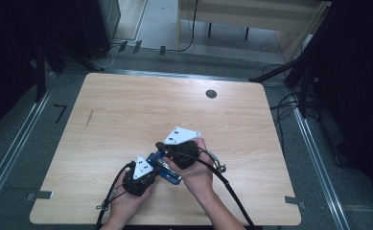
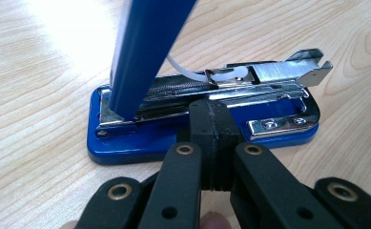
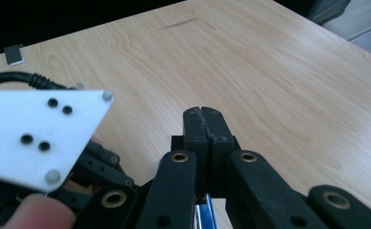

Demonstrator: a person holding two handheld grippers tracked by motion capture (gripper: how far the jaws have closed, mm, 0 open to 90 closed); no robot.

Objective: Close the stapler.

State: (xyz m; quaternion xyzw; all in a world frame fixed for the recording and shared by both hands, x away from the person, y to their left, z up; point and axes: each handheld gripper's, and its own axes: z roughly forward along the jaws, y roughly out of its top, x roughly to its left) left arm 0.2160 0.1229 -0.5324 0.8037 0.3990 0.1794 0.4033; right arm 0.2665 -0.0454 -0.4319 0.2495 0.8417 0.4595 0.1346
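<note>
Where the person's hands come in at the near edge of the tabletop (image 1: 126, 105), the left claw (image 2: 211, 125) sits lowest, its two black jaws pressed flat together with nothing between them, tips just short of the near side of a blue stapler (image 2: 126, 148). That stapler lies flat on the wood between the two hands, opened up — its blue top arm (image 2: 145, 52) is swung upright at the hinge end, and the bright metal staple channel (image 2: 269, 76) lies exposed along the base, a thin white strip curling over it. Just beyond, the right claw (image 3: 205, 125) has its jaws together too; a sliver of blue shows low between them, so it is probably pinching the raised arm, though the contact itself is hidden.

By its look the stapler is small, stiff and fairly dense for its size: a metal core on a smooth plastic base that could skate on the varnished wood if pushed sideways. The polished channel is slick and has sharp corners — poor purchase. A better hold would be across the long sides of the blue base, or on the flat faces of the arm, steadying the base against tipping. Farther back lies bare wood, out to a dark round cable hole (image 1: 211, 94).
</note>
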